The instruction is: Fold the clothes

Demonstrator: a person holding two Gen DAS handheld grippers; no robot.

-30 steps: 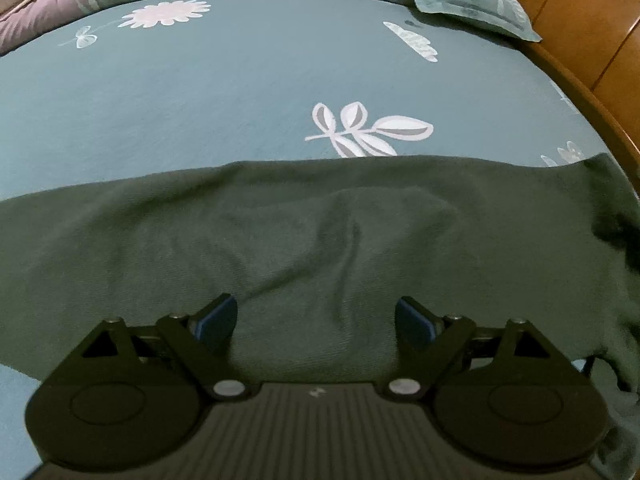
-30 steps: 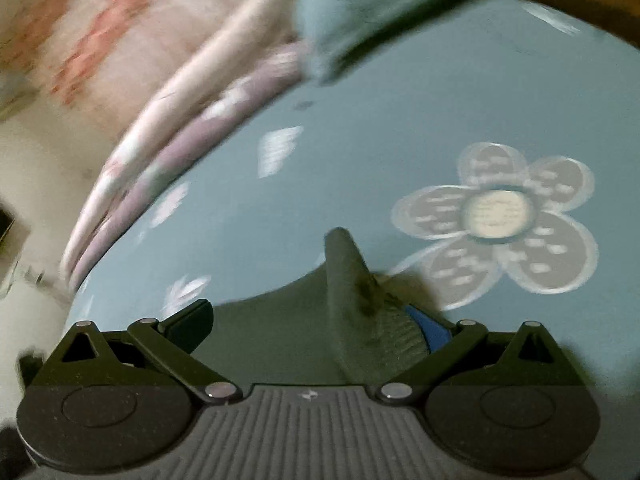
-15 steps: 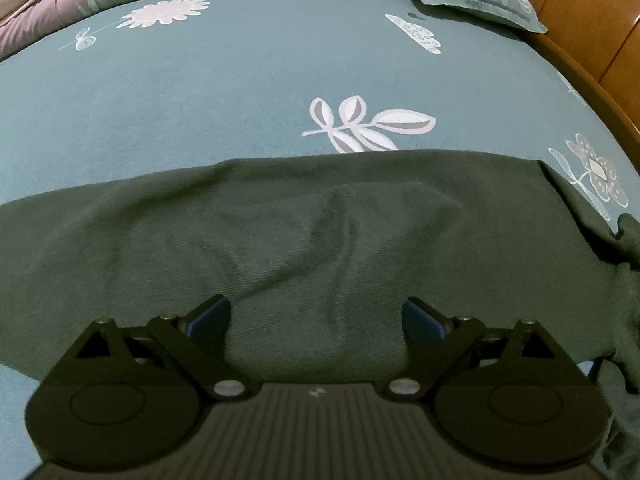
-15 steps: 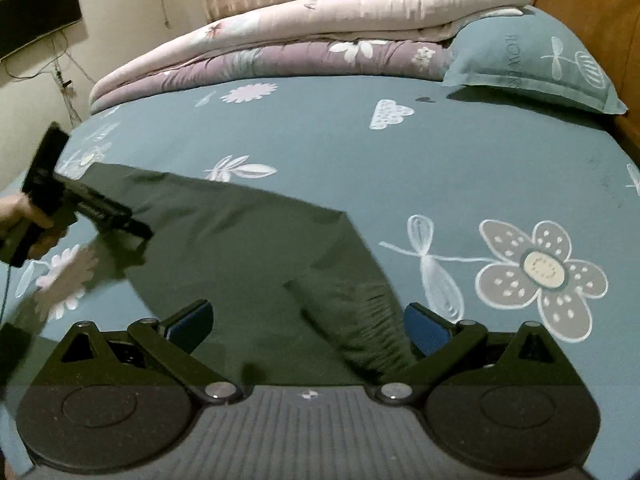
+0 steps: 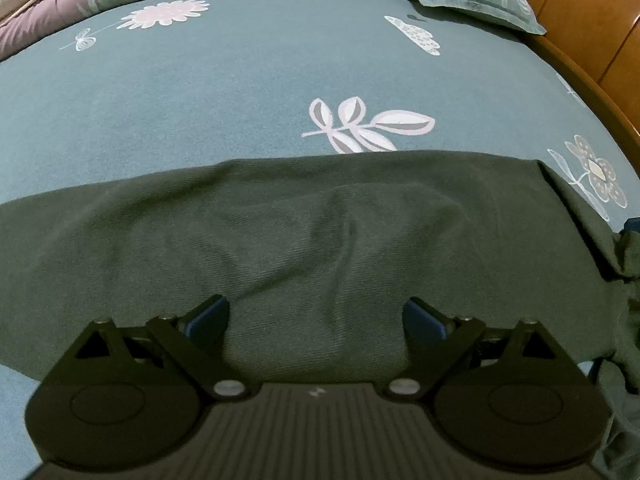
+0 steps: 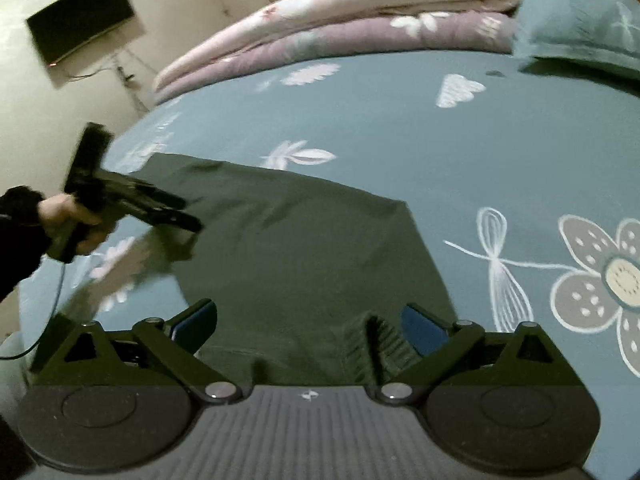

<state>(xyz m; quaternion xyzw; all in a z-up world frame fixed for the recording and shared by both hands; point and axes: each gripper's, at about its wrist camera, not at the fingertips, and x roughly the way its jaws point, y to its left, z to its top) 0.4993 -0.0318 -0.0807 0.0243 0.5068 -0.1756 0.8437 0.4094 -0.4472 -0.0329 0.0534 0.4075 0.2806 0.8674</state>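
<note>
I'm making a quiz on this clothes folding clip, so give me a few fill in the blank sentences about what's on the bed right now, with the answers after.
1. The dark green garment lies on a ____ bedsheet printed with flowers.
2. The left gripper hangs over the garment with its jaws ____.
3. The ribbed waistband bunches up between the jaws of the ____ gripper.
4. On the wall hangs a black ____.

Answers: blue; open; right; television

Green garment (image 5: 320,240) cut off at left and bottom edges; held left gripper (image 6: 132,200) motion-blurred
</note>
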